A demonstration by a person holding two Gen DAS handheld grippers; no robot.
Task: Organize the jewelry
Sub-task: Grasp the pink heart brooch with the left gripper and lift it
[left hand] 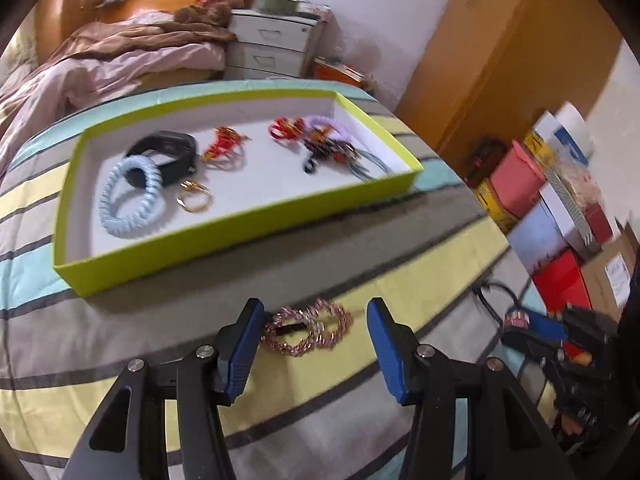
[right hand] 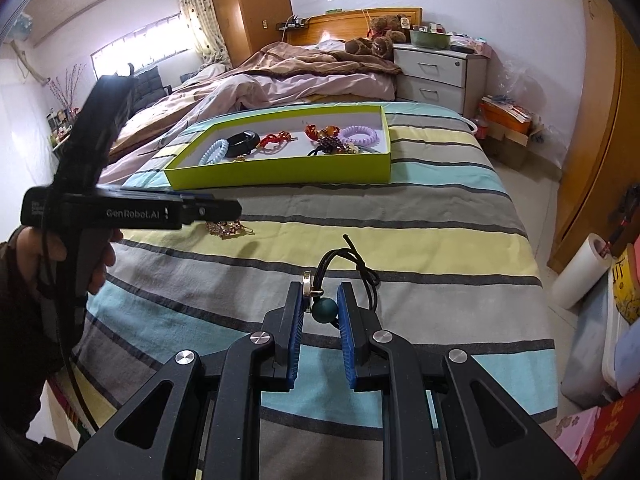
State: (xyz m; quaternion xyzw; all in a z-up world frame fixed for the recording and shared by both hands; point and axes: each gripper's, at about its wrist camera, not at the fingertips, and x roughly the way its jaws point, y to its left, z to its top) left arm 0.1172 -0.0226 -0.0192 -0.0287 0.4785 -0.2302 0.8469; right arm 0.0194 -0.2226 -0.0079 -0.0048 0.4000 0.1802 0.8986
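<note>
Left wrist view shows most of the sorting already done: inside the lime-green tray (left hand: 240,236) lie, from left to right, a pale blue coil bracelet (left hand: 130,196), a black smartwatch (left hand: 166,156), a gold ring (left hand: 194,199), a red and gold trinket (left hand: 224,148), then a tangled heap of red, purple and dark pieces (left hand: 320,140) at the right end. On the striped bedspread (left hand: 120,340) in front of the tray, a pink chain bracelet (left hand: 306,330) lies loose between the spread blue pads of the left gripper (left hand: 316,344), whose jaws stand wide and press on nothing; the left pad sits just beside the chain. Further right, the right gripper (right hand: 318,312) is nearly closed, pinching a black cord necklace with a dark green bead (right hand: 324,309) and a small metal ring. As I judge it, two pieces remain outside the tray: the chain bracelet, not yet gripped, and the cord necklace, held but well apart from the tray.
</note>
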